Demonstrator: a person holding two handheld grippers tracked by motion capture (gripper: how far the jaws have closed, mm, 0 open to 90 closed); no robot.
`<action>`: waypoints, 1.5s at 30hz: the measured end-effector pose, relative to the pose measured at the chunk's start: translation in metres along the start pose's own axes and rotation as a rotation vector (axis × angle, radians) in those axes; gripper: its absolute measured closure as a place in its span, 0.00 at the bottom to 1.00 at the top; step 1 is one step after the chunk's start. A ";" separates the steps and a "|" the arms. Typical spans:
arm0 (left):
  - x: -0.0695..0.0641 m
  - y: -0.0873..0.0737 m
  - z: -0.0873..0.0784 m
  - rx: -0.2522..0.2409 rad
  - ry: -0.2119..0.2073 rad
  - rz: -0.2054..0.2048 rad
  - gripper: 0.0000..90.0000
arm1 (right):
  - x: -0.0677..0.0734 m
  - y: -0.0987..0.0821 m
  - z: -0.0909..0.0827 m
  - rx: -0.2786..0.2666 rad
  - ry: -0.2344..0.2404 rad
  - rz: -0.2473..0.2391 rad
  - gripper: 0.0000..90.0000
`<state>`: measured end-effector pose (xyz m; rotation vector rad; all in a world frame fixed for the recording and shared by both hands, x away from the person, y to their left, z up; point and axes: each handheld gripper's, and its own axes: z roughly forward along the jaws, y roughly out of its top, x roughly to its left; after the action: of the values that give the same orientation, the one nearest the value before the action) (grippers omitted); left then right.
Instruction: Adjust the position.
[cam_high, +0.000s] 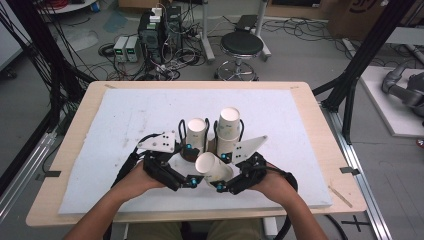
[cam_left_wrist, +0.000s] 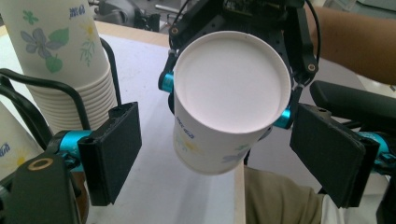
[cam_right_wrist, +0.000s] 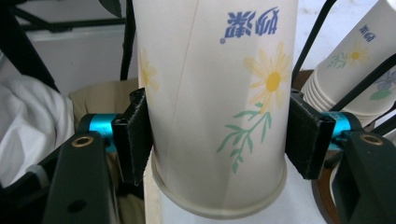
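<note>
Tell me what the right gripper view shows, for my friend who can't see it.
A white paper cup with a yellow daisy and green leaves is squeezed between the right tool's two black pads, its rim toward the camera. A stack of cups with the same flowers stands behind, at the right.

1. A single white paper cup (cam_right_wrist: 215, 107), printed with a yellow daisy, green stem and blue lettering, sits clamped between the two black fingers (cam_right_wrist: 133, 140) of the right gripper (cam_right_wrist: 217, 135), one pad pressing each side of its wall just above the rolled rim.
2. Seen in the left gripper view, the cup (cam_left_wrist: 224, 98) is tipped on its side, its flat white base facing the camera, hanging above the table's near edge.
3. It floats between the left gripper (cam_left_wrist: 224, 154)'s spread fingers (cam_left_wrist: 112, 149), clear of both pads.
4. From above, the cup (cam_high: 214, 169) lies tilted between the two hands.
</note>
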<state>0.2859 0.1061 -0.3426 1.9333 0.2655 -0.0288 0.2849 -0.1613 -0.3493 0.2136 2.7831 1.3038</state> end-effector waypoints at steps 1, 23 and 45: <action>0.000 0.000 0.000 0.008 -0.001 0.001 0.19 | 0.000 0.002 0.000 0.016 0.003 -0.008 0.38; -0.004 0.000 0.009 0.133 -0.036 0.057 0.19 | 0.000 0.030 0.014 0.279 0.069 -0.082 0.37; -0.003 -0.002 0.019 0.191 -0.074 0.066 0.38 | 0.002 0.039 0.025 0.403 0.100 -0.105 0.37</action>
<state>0.2849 0.0892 -0.3508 2.1245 0.1539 -0.0842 0.2893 -0.1172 -0.3349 0.0177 3.0674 0.7402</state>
